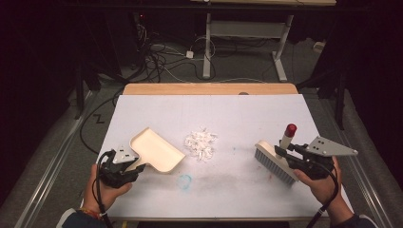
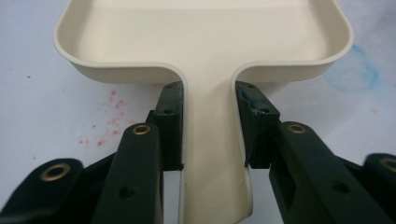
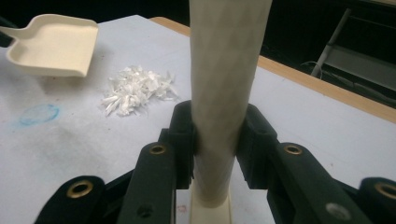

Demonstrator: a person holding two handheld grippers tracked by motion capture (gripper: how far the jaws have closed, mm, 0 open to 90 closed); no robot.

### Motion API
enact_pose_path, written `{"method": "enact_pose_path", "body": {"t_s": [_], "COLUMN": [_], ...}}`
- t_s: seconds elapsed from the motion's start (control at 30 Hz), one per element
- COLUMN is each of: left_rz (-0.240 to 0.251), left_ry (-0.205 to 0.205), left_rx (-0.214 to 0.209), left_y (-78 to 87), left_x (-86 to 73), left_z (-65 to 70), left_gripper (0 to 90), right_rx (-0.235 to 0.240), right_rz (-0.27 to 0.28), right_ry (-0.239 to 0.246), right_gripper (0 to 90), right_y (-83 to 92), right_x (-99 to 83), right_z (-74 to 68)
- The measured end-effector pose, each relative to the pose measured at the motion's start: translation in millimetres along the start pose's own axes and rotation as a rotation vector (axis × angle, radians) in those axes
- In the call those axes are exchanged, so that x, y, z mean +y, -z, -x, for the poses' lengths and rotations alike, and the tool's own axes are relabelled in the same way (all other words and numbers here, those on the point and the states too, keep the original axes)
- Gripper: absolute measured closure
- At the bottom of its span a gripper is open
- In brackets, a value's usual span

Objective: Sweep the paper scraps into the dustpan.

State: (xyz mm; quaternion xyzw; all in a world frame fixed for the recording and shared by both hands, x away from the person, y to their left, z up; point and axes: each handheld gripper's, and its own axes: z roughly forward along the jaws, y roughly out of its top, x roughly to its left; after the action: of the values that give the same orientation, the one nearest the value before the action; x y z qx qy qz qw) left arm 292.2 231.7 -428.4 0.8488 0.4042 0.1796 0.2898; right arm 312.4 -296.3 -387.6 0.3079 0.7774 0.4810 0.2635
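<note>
The cream dustpan (image 1: pixel 157 150), light, stiff plastic, sits at nine o'clock of the shredded paper pile (image 1: pixel 200 143), the left gripper (image 2: pixel 208 130) clamped on its flat handle. At three o'clock, the right gripper (image 3: pixel 215 140) pinches the brush (image 1: pixel 275 161) by its smooth, possibly slippery handle. The feather-light scraps would scatter easily; nothing on the white table (image 1: pixel 228 114) blocks the sweep.

The table (image 1: pixel 285 109) has a white surface and a wooden edge (image 1: pixel 209 89) at the far side. A faint blue ring stain (image 1: pixel 185 181) is on the white surface near the front, and small red specks (image 2: pixel 109 122) are on it too. Behind the table, tangled cables (image 1: pixel 164 59) lie on the floor beside a grey desk frame (image 1: pixel 247 35).
</note>
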Motion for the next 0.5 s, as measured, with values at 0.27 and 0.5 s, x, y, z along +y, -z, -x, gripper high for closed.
{"method": "enact_pose_path", "body": {"t_s": [0.27,0.5], "left_rz": [-0.032,-0.087], "left_ry": [-0.037,-0.088], "left_rx": [-0.069,-0.110], "left_y": [1.5,-9.1], "left_x": [-10.2,-7.1], "left_z": [9.7,17.7], "left_gripper": [63.6,63.5], "right_rx": [-0.010,-0.018], "right_rz": [0.015,0.062], "right_ry": [-0.004,0.025], "right_gripper": [70.7,70.7], "right_y": [-29.1,-61.9], "right_x": [15.2,36.4], "right_z": [5.9,9.0]}}
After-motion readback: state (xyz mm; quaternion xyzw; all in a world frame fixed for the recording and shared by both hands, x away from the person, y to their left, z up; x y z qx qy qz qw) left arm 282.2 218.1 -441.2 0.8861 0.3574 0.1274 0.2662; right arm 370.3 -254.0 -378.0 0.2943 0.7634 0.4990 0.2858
